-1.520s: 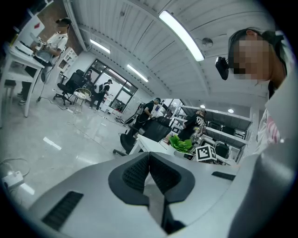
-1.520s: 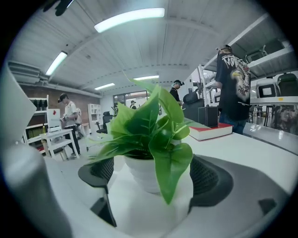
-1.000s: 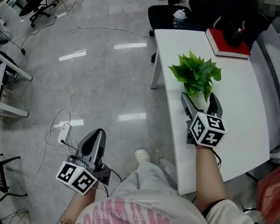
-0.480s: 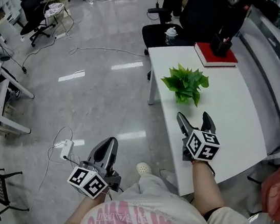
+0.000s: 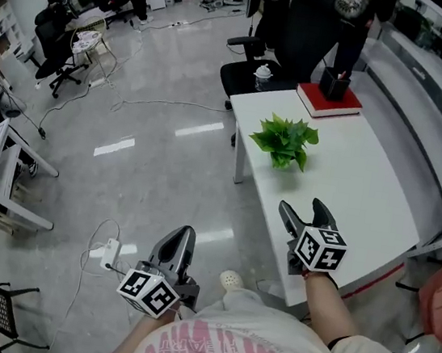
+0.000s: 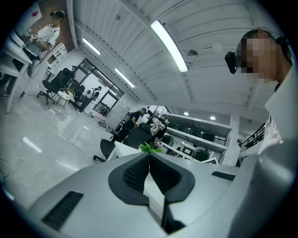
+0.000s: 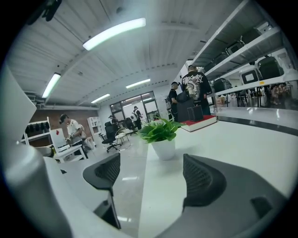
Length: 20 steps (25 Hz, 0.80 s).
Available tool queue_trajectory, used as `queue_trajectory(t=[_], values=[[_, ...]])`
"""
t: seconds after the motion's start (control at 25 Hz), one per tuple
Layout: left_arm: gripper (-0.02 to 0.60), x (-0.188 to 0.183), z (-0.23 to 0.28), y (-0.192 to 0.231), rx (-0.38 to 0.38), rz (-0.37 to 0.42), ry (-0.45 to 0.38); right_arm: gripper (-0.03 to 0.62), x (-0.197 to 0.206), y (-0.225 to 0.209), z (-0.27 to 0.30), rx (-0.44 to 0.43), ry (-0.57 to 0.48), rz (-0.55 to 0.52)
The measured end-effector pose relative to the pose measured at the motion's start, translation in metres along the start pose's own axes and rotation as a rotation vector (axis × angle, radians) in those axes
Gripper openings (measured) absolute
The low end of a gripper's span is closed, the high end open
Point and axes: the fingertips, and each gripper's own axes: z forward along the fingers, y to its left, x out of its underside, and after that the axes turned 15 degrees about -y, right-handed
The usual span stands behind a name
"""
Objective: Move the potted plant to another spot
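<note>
Potted plant is sitting by the table's left edge. Right gripper is hovering well apart, jaws spread (just been closing, nothing between). Left gripper is hanging closed.

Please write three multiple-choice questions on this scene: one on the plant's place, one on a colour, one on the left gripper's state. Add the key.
1. The potted plant stands on: A the floor; B the white table; C a chair.
2. Its pot is: A white; B red; C black.
3. The left gripper has its jaws: A wide apart; B clamped on the pot; C together.
Key: 1 B, the head view shows it on the tabletop; 2 A, seen in the right gripper view; 3 C, the left gripper view shows the pads meeting.
</note>
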Motion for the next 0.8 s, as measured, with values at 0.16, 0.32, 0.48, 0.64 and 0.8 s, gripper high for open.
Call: queue_trajectory(t=[0.16, 0.32, 0.48, 0.64, 0.8], values=[[0.025, -0.003, -0.009, -0.017, 0.026, 0.004, -0.015, 0.412, -0.005, 0.007, -0.023, -0.003, -0.016, -0.007], [0.025, -0.005, -0.022, -0.033, 0.046, 0.003, -0.023, 0.400, -0.014, 0.012, -0.045, -0.006, -0.036, -0.014], [0.025, -0.011, -0.031, -0.045, 0.052, -0.005, -0.042, 0.332, -0.028, 0.012, -0.063, -0.001, -0.067, 0.001], [0.025, -0.025, -0.033, -0.054, 0.062, 0.012, -0.071, 0.269, -0.046, 0.012, -0.072, -0.005, -0.108, 0.025], [0.025, -0.035, -0.032, -0.064, 0.077, 0.032, -0.094, 0.229, -0.071, 0.022, -0.078, -0.035, -0.173, 0.056]])
